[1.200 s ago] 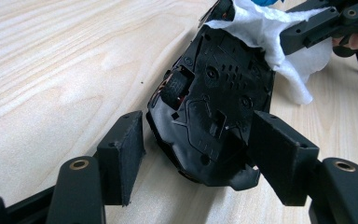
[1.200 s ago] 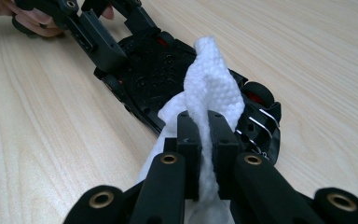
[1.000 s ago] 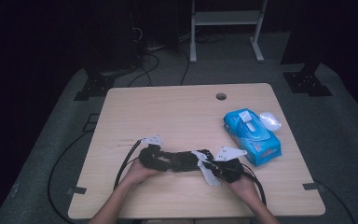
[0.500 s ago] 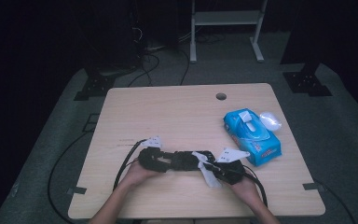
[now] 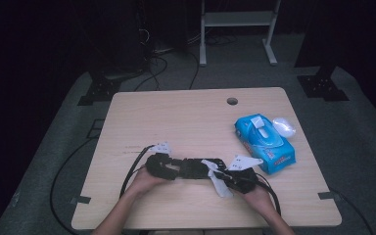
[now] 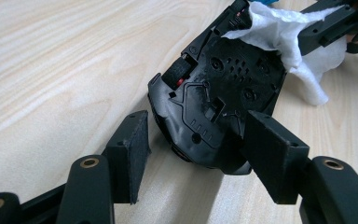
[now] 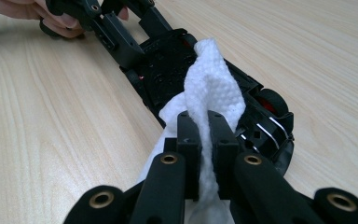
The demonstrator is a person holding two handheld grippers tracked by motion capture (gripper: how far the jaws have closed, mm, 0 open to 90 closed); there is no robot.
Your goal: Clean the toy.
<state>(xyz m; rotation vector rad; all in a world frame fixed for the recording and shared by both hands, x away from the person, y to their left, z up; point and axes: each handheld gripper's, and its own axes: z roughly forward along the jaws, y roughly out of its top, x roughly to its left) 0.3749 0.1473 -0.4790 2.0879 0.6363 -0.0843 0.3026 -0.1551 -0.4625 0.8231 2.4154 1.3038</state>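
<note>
Toy car (image 5: 192,168), black, lies upside down on the table (image 5: 176,117), lower centre of the high view, between the 2 grippers. Underside faces up; a red wheel hub shows in the right gripper view (image 7: 272,103).

Left gripper (image 5: 166,166), lower left of centre in the high view: its 2 jaws straddle one end of the car (image 6: 214,107). In the left gripper view the right pad (image 6: 270,154) lies against the car body; the left pad (image 6: 133,149) stands just clear of it, a thin gap visible. Jaws have just been opening a little, car between them. Reads as spread around the car, not clamped.

Right gripper (image 7: 204,140): jaws pressed together on a white wipe (image 7: 209,88). The wipe drapes up over the car's underside and touches it, centre of the right gripper view. In the high view the wipe (image 5: 219,182) hangs at the car's right end, by the right gripper (image 5: 225,176).

Blue wipe pack (image 5: 264,142), right of centre in the high view, lid flap open, well apart from the car. A clear crumpled wrapper (image 5: 284,127) lies just beside the pack, upper right of it.

Table has a round hole (image 5: 232,101) near its far edge.
</note>
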